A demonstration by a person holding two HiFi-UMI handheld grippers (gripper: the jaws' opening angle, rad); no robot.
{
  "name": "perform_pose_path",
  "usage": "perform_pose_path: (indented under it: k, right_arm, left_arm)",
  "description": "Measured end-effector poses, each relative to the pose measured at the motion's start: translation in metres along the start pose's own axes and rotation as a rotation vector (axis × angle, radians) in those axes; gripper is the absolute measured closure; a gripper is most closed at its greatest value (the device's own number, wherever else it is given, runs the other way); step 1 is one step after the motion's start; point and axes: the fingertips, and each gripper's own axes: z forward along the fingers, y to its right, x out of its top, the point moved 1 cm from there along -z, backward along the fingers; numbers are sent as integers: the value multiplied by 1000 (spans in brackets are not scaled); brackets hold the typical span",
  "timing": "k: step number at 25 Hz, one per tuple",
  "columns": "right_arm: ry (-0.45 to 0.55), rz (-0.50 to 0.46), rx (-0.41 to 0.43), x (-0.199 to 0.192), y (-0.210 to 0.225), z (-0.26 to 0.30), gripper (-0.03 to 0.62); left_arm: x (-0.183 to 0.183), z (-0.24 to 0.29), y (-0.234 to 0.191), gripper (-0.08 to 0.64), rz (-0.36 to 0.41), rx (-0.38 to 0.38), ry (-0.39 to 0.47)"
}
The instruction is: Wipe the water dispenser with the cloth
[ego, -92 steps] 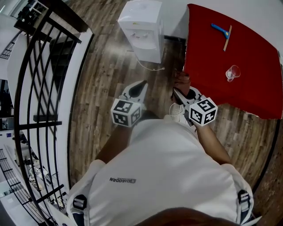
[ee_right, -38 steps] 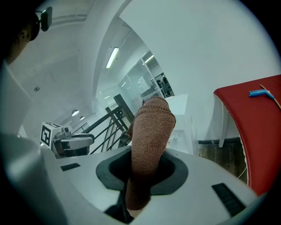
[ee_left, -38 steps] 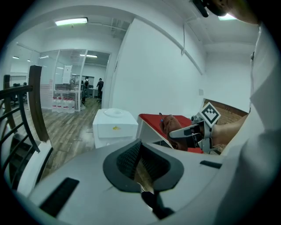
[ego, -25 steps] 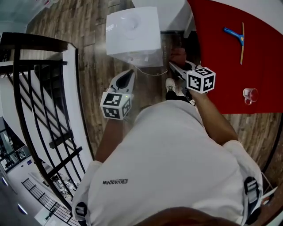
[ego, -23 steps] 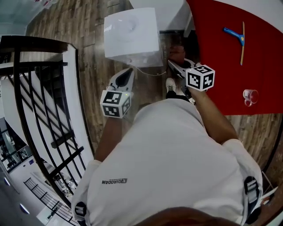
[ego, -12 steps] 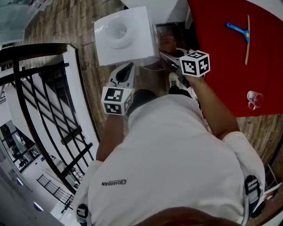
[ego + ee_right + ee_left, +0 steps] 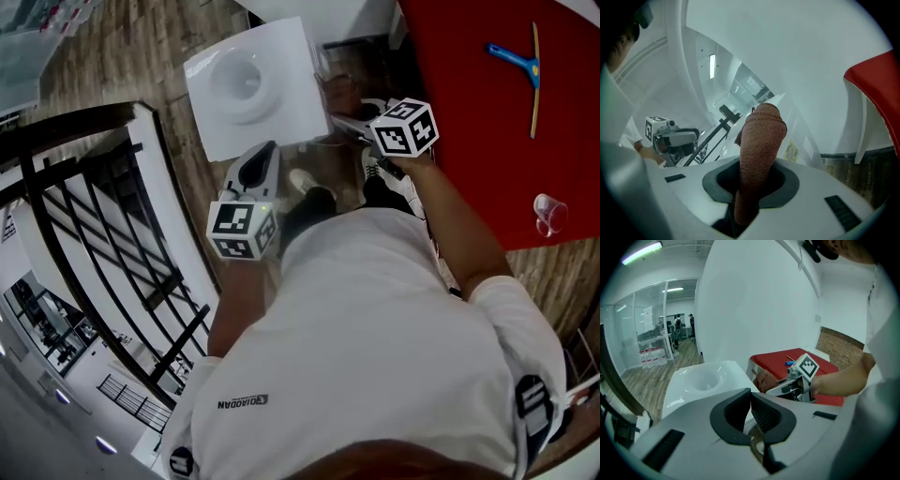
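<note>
The white water dispenser [image 7: 251,86] is seen from above, its top [image 7: 701,380] with a round hollow. A brown cloth [image 7: 759,136] sticks up out of my right gripper [image 7: 757,180], which is shut on it. The cloth [image 7: 339,95] sits right beside the dispenser's right side panel [image 7: 799,140]; contact cannot be made out. My right gripper [image 7: 336,118] points left at that side. My left gripper [image 7: 263,153] hovers at the dispenser's near edge. Its pads [image 7: 761,411] meet with nothing between them.
A red table [image 7: 469,112] stands to the right, with a blue squeegee [image 7: 516,62] and a clear plastic cup [image 7: 549,214] on it. A black railing [image 7: 94,234] runs along the left. The person's shoes [image 7: 309,187] stand on the wooden floor before the dispenser.
The person has stepped up to the dispenser. My right gripper has carried the cloth forward and left to the dispenser's right side. My left gripper now hangs at its near edge.
</note>
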Motion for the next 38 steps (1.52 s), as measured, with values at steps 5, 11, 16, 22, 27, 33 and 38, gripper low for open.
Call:
perform_pose_path:
  k: [5,11,16,22,27,33,38]
  right_arm:
    - [-24,43,3,-18,31,24,520]
    - [-43,145,-17,-45,67,40,520]
    - [-101,200,-92,-83,112,61,520]
    - [-178,241,-149,-113,151,80,520]
    - [-248,260,-191,-130,179,100,520]
    - [-348,303,-262,-156,203,114,520]
    - [-380,300,-292,-161,211,118,520]
  left_arm:
    - [-3,6,-9,560,-24,3,-15]
    - [-2,2,0,559,-8,5,-27]
    - [-1,1,-3,560,-14,27,-39]
    - [4,-4,-6,560,-14,50,-46]
    - [1,-3,-10,559,-16,64,-56]
    - [3,-3,-14,559,-23,79,-59]
    - [-1,-2,-17,559,-35,82,-64]
